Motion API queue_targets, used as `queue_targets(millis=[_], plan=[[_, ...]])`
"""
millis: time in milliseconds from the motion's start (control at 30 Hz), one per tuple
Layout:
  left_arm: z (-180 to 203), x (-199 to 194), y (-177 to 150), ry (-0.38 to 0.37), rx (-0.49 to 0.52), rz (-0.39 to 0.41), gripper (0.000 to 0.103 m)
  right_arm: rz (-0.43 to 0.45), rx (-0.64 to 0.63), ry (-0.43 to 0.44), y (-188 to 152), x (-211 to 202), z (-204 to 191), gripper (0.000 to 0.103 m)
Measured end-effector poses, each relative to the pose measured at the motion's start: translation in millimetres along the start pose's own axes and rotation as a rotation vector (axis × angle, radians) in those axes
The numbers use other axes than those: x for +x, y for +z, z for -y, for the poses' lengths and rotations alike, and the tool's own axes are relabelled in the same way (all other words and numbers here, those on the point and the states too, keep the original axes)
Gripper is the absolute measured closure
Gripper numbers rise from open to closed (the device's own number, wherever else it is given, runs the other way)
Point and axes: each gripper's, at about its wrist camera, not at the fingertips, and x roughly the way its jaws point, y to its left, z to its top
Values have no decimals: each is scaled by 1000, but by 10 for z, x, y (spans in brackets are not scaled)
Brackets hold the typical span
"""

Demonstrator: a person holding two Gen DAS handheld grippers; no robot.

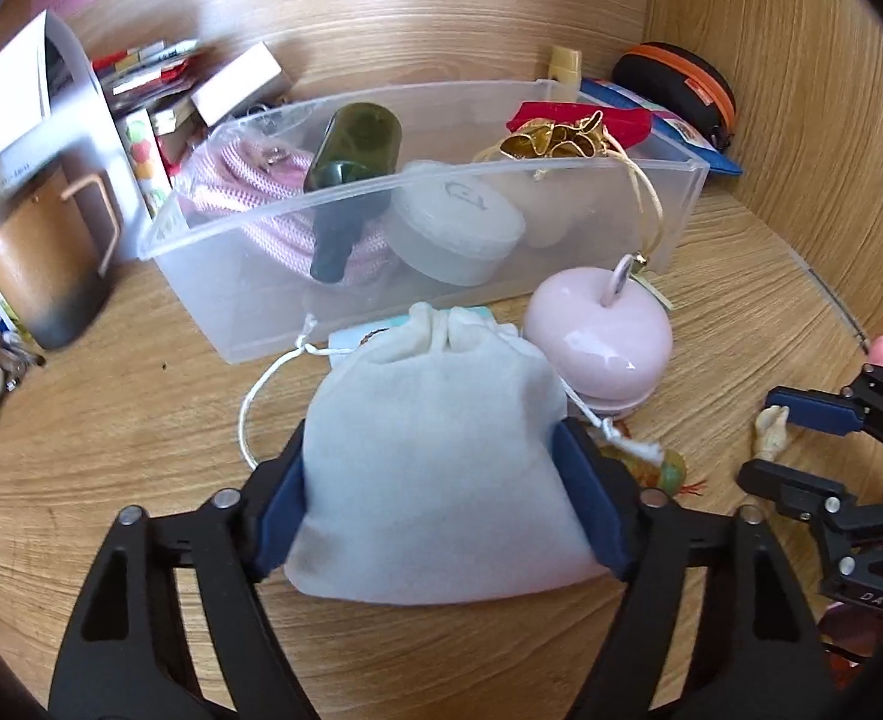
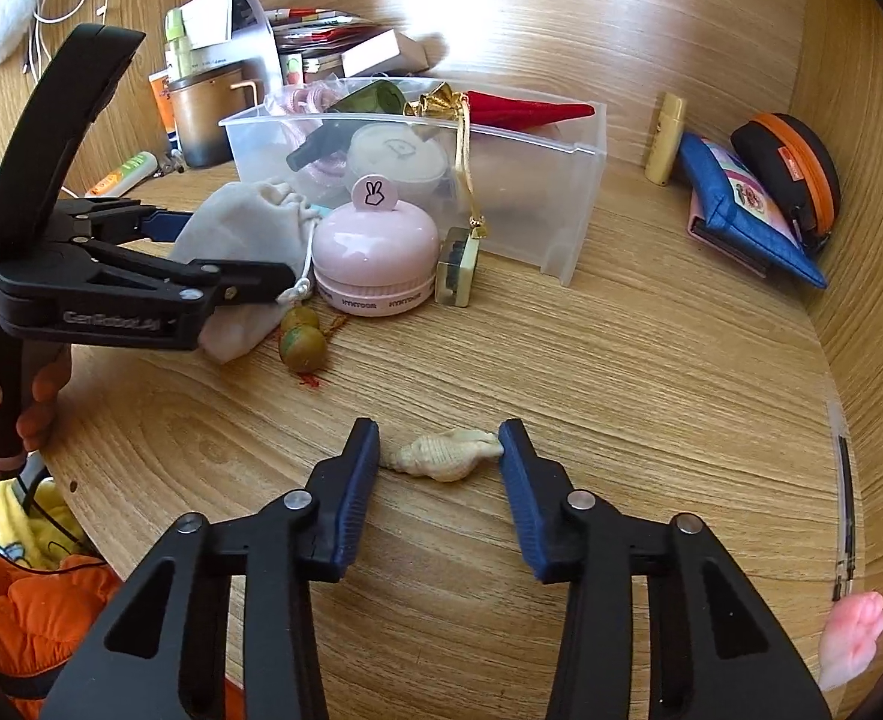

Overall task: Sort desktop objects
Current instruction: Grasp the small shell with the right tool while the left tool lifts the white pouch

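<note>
L gripper (image 1: 435, 498) clamped on the white drawstring pouch (image 1: 435, 468), both blue pads pressed into its sides, pouch on the desk (image 1: 501, 648). Just ahead of it: pink round case (image 1: 600, 339) and clear bin (image 1: 675, 204). R gripper (image 2: 440, 456) straddles the small seashell (image 2: 447, 453) w/ right pad touching its tip, left pad at the other end; can't tell if it's gripped.

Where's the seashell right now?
In the right wrist view, the seashell lies on the desk between the right gripper pads, touching the right pad.
</note>
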Motion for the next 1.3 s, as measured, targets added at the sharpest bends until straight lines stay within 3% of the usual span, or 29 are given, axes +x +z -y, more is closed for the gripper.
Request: queue_targets(millis=[167, 233, 500, 567, 1200, 1300], plan=[[-3, 11, 13, 7, 5, 9, 31, 1, -5, 0, -3, -8, -9, 65], [-11, -17, 15, 35, -9, 30, 37, 3, -5, 3, -4, -13, -7, 65], [-84, -100, -5, 34, -49, 61, 39, 30, 10, -8, 52, -73, 33, 65], [-74, -130, -1, 63, -41, 78, 39, 35, 12, -11, 84, -79, 59, 65], [-276, -607, 141, 14, -113, 196, 39, 157, 21, -50, 476, -278, 178, 65], [-372, -622, 173, -31, -161, 198, 39, 180, 27, -52, 555, -307, 206, 65]])
